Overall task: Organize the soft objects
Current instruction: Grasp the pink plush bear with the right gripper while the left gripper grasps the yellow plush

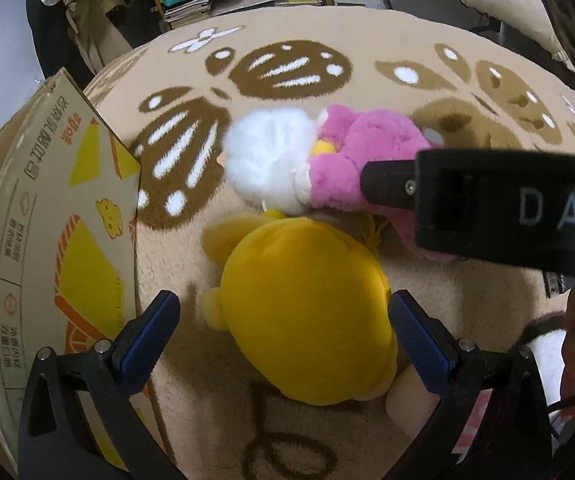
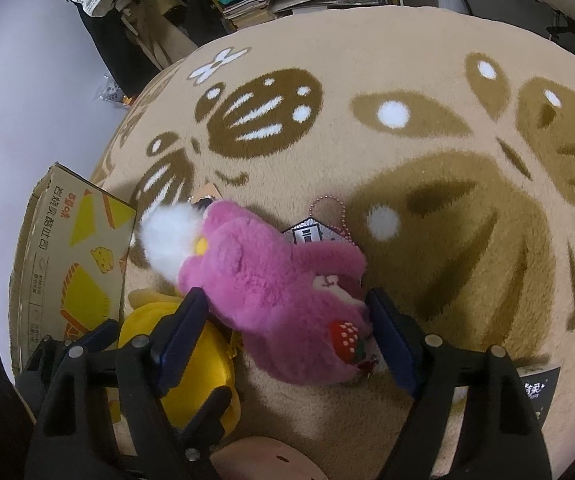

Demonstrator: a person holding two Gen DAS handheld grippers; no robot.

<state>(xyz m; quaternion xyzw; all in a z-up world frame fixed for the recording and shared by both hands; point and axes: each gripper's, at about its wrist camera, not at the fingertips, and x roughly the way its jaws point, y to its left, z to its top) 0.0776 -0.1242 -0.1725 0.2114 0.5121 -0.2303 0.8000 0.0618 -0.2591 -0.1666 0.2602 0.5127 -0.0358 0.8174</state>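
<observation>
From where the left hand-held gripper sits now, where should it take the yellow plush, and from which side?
Grip across the yellow plush at its rounded body, coming straight down from above. The left hand-held gripper already straddles that bulge, jaws open on either flank. The body is the widest, softest part and should compress evenly; the small pale limbs at its edges look too thin to hold. The cardboard box stands to its left.

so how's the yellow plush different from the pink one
The yellow plush is smooth, short-piled and one colour; the pink plush is shaggy, with a white fluffy part and a strawberry patch. The yellow plush lies between the open left gripper; the pink plush lies between the open right gripper. Both are soft toys lying side by side on the beige rug.
</observation>
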